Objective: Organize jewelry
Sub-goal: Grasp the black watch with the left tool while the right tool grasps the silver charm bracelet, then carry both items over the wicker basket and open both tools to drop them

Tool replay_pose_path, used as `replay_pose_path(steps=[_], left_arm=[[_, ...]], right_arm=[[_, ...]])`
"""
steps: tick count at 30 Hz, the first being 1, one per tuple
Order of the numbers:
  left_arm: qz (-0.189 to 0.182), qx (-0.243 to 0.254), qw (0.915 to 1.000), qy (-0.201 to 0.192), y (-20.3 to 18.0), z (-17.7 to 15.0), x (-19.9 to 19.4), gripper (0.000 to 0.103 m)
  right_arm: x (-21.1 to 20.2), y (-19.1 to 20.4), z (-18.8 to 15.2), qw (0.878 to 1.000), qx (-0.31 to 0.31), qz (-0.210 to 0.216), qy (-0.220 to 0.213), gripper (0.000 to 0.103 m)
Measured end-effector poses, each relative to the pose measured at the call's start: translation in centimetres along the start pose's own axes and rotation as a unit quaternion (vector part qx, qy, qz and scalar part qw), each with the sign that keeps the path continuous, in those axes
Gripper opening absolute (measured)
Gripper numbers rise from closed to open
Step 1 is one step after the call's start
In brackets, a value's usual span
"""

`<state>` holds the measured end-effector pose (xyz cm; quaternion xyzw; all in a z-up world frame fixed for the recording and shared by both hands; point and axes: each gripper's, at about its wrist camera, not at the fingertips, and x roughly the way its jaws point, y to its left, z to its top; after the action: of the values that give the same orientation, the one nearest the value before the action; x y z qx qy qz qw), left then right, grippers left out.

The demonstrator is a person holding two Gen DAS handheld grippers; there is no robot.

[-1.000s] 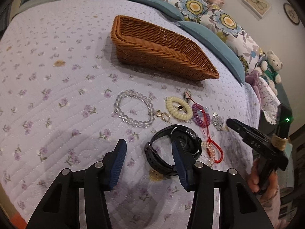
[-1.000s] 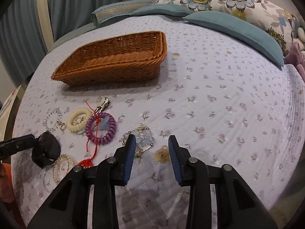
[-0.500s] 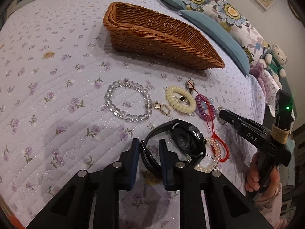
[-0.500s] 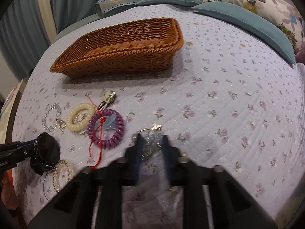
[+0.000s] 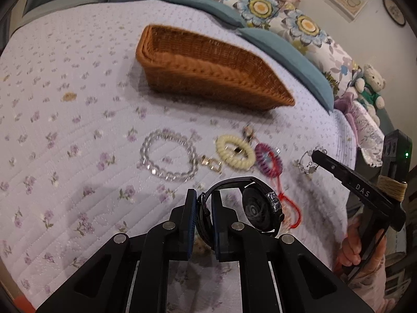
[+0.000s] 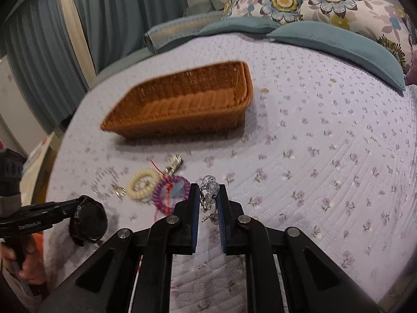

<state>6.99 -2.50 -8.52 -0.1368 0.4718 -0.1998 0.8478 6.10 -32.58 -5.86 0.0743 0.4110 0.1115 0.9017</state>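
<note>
A: Item one, the left gripper [image 5: 202, 207]?
B: Clamped on the strap of a black wristwatch [image 5: 262, 212]. The watch is lifted off the lilac floral bedspread [image 5: 65, 120], its round case hanging to the right of the pads.

A: Item two, the right gripper [image 6: 208, 200]?
B: Pinched on a clear crystal-bead piece with metal links [image 6: 209, 191], held just above the bedspread; several beads stand proud of the fingertips.

A: Loose stock on the cover?
B: A clear bead bracelet [image 5: 168, 156] furthest left; beside it a small gold clasp piece [image 5: 212, 163]; then a cream coil hair tie [image 5: 234, 152] with a small dark clip inside its ring; next to it a purple coil hair tie [image 5: 268, 159] crossed by a red cord [image 5: 292, 208]. A small metal charm [image 6: 174, 162] lies just beyond the ties.

A: Receptacle?
B: One wicker basket [image 5: 208, 78], rectangular, standing beyond the row of jewelry and apart from it; nothing visible inside in either view.

A: Surroundings?
B: Teal and flowered pillows [image 6: 325, 2] at the headboard; a teddy bear [image 5: 370, 83] at the bed's edge.
</note>
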Motion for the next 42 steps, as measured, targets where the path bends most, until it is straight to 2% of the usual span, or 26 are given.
replay_pose_path(steps=[8, 12, 17, 23, 29, 35, 37, 39, 41, 42], left_arm=[[0.003, 0.019, 0.9992, -0.034, -1.3, 3.9, -2.2, 0.011], [0.015, 0.036, 0.9976, -0.057, -2.1, 8.1, -2.8, 0.011], [0.029, 0.035, 0.9948, -0.091, -2.1, 14.2, -1.5, 0.011], [0.061, 0.016, 0.9943, -0.086, -0.7, 19.9, 4.7, 0.011], [0.109, -0.004, 0.9925, -0.055, 0.7, 21.7, 10.1, 0.011], [0.122, -0.008, 0.9918, -0.036, 1.1, 21.1, 11.8, 0.013], [0.117, -0.006, 0.9925, -0.037, 1.2, 21.0, 11.5, 0.015], [0.111, -0.005, 0.9931, -0.038, 1.1, 20.8, 11.1, 0.020], [0.112, 0.005, 0.9926, -0.046, 0.6, 20.5, 10.0, 0.038], [0.112, 0.010, 0.9923, -0.051, 0.4, 20.3, 9.4, 0.042]], right_arm=[[-2.1, 1.4, 4.2, 0.999, -0.014, 0.024, -0.038, 0.015], [-0.8, 2.5, 8.0, 0.998, -0.030, 0.027, -0.052, 0.015], [3.4, 2.8, 12.9, 0.997, -0.037, 0.012, -0.065, 0.015], [10.5, 2.4, 16.2, 0.999, -0.032, -0.014, -0.035, 0.015], [15.8, 2.2, 16.3, 0.999, -0.034, -0.028, 0.009, 0.015], [17.4, 2.3, 15.6, 0.998, -0.036, -0.031, 0.033, 0.016], [17.5, 2.2, 15.5, 0.998, -0.034, -0.027, 0.040, 0.020], [17.2, 2.0, 15.4, 0.998, -0.029, -0.022, 0.043, 0.033], [16.6, 1.8, 15.4, 0.999, -0.028, -0.026, 0.037, 0.039], [15.9, 1.7, 15.3, 0.999, -0.026, -0.025, 0.034, 0.039]])
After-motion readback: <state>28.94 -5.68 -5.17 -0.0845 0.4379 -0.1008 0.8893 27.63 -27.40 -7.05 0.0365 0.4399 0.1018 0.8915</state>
